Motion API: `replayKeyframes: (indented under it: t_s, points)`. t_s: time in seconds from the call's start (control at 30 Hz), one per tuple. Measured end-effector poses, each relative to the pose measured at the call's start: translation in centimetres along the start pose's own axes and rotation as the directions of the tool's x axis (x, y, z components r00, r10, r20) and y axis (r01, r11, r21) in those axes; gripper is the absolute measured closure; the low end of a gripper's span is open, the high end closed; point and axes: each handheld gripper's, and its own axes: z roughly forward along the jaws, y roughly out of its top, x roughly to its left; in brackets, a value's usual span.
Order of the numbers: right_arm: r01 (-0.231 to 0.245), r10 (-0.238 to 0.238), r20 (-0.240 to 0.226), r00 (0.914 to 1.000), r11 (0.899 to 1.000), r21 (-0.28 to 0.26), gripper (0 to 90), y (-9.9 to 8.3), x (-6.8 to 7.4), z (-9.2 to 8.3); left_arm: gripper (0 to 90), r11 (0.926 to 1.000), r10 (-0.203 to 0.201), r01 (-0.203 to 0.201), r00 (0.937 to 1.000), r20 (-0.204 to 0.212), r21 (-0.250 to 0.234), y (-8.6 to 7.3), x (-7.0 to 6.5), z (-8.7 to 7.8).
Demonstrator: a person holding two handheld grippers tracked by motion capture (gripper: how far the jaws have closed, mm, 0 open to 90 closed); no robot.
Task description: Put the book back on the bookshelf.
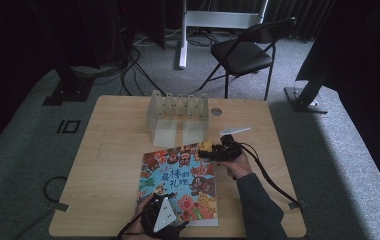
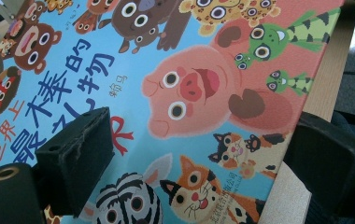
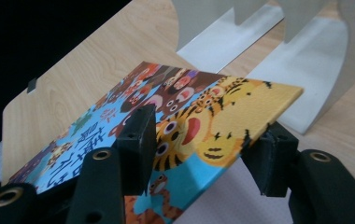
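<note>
Wooden table, light grain, rounded corners, standing on grey carpet, with a small round grommet set near its far edge. Black folding chair beyond the table, well apart from it. Translucent slotted book rack, upright, near the table's far edge at centre, its dividers showing pale in the right gripper view. Children's picture book, closed, cover up, printed with cartoon animals and Chinese title characters; it lies on the near half of the table, just in front of the rack, its far right corner raised off the wood. Left gripper, with grey three-cornered plate on top, held at the book's near edge; its jaws stand wide apart, one over the cover, the other past the book's edge. Right gripper, held in a hand at the book's far right corner; its jaws straddle the lifted corner, one above the cover and one at the edge, and appear to pinch it, though contact is hard to confirm. Small white flat piece on the table just beyond the right gripper, identity unclear.
</note>
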Motion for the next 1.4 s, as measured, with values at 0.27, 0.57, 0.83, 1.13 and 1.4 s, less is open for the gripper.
replayKeyframes:
  t_s: [0.27,0.57,0.83,1.13,1.4]
  points:
    - [0.000,-0.001,-0.060,0.9982,1.000,-0.003,52.4,0.2,0.5,0.1,13.9,0.9989,-0.020,0.021,0.9995,0.024,-0.042,0.1,0.2,-1.2]
    - [-0.010,0.009,-0.092,0.9957,1.000,-0.006,58.8,0.6,0.5,-0.1,14.4,0.9884,-0.096,0.097,0.9952,0.022,-0.117,0.0,2.3,-3.4]
    - [-0.035,0.033,-0.142,0.9894,0.999,-0.018,64.1,1.0,0.4,-0.4,15.1,0.9772,-0.203,0.200,0.9788,-0.031,-0.071,-2.0,5.2,-2.8]
    - [-0.015,0.009,-0.135,0.9908,0.999,-0.043,64.9,1.1,1.1,-0.7,15.0,0.9549,-0.293,0.287,0.9528,-0.080,-0.074,-3.5,8.5,-3.6]
    - [-0.005,-0.004,-0.134,0.9910,0.998,-0.067,66.0,1.0,1.6,-1.3,15.1,0.9118,-0.399,0.392,0.9165,-0.033,-0.122,-4.2,10.9,-4.3]
